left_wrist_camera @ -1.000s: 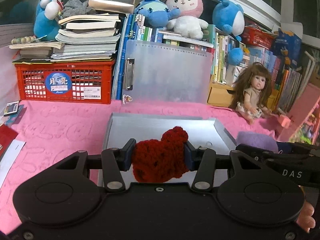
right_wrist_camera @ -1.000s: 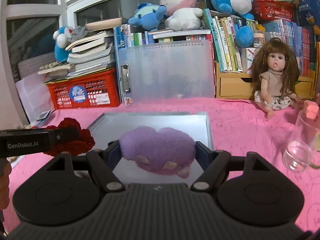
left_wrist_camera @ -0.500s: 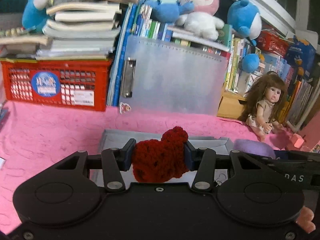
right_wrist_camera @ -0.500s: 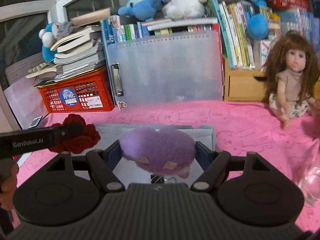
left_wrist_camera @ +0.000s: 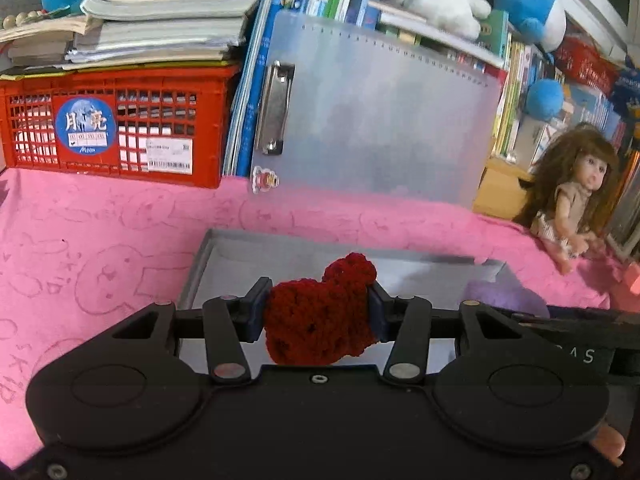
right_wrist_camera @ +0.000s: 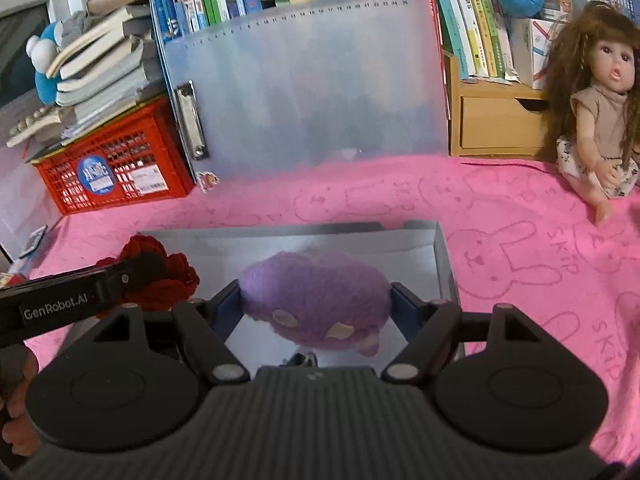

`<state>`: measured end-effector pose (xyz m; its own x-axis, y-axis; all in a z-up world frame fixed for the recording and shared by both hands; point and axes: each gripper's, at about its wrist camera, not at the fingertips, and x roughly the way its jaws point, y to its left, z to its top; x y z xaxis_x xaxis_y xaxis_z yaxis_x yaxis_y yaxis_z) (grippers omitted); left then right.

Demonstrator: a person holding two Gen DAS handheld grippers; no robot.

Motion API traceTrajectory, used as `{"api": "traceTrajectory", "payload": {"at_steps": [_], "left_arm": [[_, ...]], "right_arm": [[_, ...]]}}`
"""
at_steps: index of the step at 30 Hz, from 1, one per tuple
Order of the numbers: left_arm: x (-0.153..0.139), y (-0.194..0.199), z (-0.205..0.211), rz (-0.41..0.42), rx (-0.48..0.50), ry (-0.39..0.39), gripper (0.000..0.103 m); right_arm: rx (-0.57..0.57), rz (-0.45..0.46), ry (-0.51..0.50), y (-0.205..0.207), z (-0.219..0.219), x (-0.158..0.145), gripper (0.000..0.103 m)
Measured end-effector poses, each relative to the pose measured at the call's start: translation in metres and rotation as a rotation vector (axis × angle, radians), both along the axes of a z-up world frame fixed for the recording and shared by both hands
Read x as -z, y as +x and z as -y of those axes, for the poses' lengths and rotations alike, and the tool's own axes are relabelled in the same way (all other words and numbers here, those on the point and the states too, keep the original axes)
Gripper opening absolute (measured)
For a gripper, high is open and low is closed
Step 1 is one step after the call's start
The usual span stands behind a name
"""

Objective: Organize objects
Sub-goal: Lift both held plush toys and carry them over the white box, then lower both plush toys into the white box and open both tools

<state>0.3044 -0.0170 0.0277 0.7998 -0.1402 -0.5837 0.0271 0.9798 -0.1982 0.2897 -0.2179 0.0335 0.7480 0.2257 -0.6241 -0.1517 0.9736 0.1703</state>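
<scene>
**Two soft toys held over the metal tray, ready to set down**

The left gripper is clamped on a red knitted toy, its pads pressed into the yarn on both sides. The right gripper is clamped the same way on a purple fuzzy toy. Both toys hang above the metal tray, which lies on the pink cloth, the red one near its left edge and the purple one over its middle.

The step in hand looks like placing both toys in the tray. To do it well, lower each one until it rests on the tray floor before letting the fingers part, since soft yarn can cling to the pads and drag. Keep the two apart so neither lands on the other, and bring the red toy further inside the left rim.

The right wrist view shows both toys at once and how the red one sits toward the tray's left edge. The left wrist view shows only a sliver of purple behind the right gripper's arm, but gives the clearer look at the red crate and the clipboard behind. The doll sits well off to the right
</scene>
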Motion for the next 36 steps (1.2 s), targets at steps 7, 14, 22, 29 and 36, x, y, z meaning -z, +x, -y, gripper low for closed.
{"api": "traceTrajectory", "payload": {"at_steps": [7, 14, 22, 29, 36], "left_arm": [[0.011, 0.004, 0.002, -0.041, 0.005, 0.007, 0.047], [0.014, 0.007, 0.003, -0.063, 0.015, 0.011, 0.047], [0.015, 0.008, 0.003, -0.074, 0.018, 0.014, 0.049], [0.016, 0.01, 0.005, -0.086, 0.02, 0.026, 0.054], [0.012, 0.006, 0.009, -0.086, 0.025, 0.068, 0.061]], "right_arm": [[-0.011, -0.011, -0.047, 0.001, -0.005, 0.009, 0.078], [-0.019, -0.032, -0.077, 0.003, -0.01, 0.016, 0.078], [-0.015, -0.054, -0.073, 0.004, -0.009, 0.019, 0.079], [-0.024, -0.066, -0.104, 0.006, -0.014, 0.02, 0.084], [-0.027, -0.047, -0.132, 0.003, -0.018, 0.016, 0.088]]}}
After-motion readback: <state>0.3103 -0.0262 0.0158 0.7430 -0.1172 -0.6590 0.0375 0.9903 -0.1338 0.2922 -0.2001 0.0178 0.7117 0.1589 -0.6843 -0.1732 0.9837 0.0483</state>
